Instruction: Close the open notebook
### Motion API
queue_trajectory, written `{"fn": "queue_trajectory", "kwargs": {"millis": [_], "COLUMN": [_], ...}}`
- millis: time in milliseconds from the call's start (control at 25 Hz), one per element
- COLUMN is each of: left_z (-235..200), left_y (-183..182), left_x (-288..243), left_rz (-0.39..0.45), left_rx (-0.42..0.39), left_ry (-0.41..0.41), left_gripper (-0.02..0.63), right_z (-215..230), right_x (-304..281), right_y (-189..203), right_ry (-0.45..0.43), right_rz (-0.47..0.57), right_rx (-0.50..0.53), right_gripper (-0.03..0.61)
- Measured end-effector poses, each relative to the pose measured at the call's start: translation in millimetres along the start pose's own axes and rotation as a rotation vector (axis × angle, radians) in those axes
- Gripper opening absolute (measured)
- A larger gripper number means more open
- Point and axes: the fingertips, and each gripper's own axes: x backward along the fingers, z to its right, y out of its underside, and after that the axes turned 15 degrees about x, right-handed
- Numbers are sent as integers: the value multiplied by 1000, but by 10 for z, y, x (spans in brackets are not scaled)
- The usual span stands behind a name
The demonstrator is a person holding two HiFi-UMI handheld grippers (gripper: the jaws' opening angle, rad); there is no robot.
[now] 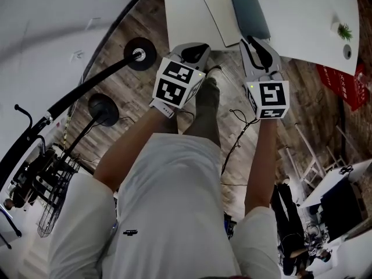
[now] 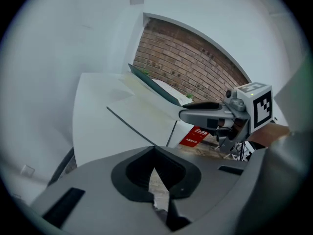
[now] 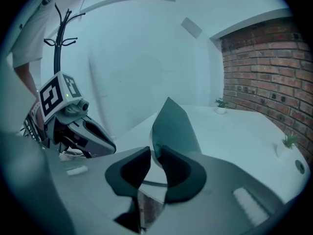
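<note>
The notebook lies open at the near edge of the smooth white table, with a flat white page and a thin teal cover tilted up. The right gripper has its black pads slightly parted, with the cover's lower edge in the gap; only its own view shows this. The left gripper, clenched and empty, hovers beside the table's near edge.

Both forearms bare, extended forward, roughly parallel.

Left forearm carries left gripper, nose pitched down, marker cube facing up. Pads meet at tips; nothing between.

Right forearm carries right gripper, nose pitched down, its marker cube facing up. Jaws stand narrow gap apart.

Grippers side by side, near each other, not touching.
</note>
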Motion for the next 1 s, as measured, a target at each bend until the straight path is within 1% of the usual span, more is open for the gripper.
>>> {"fn": "queue_trajectory", "kwargs": {"millis": [400, 520, 600, 720, 1000], "left_z": [-87, -91, -81, -59, -32], "left_y": [74, 90, 99, 103, 90], "left_x": [80, 105, 116, 124, 160], "left_rz": [4, 1, 0, -1, 3], "left_rx": [21, 22, 23, 23, 27], "left_ry": [-14, -15, -16, -14, -10], "left_gripper": [9, 8, 9, 9, 8], "right_z": [-251, -310, -351, -374, -401], "right_x": [-169, -179, -172, -139, -41], "right_y": [126, 132, 176, 258, 216], "right_ry": [-36, -58, -71, -71, -73], "right_rz": [-42, -45, -56, -68, -56], "right_rx": [20, -5, -22, -31, -72], "right_gripper": [107, 129, 132, 132, 141]}}
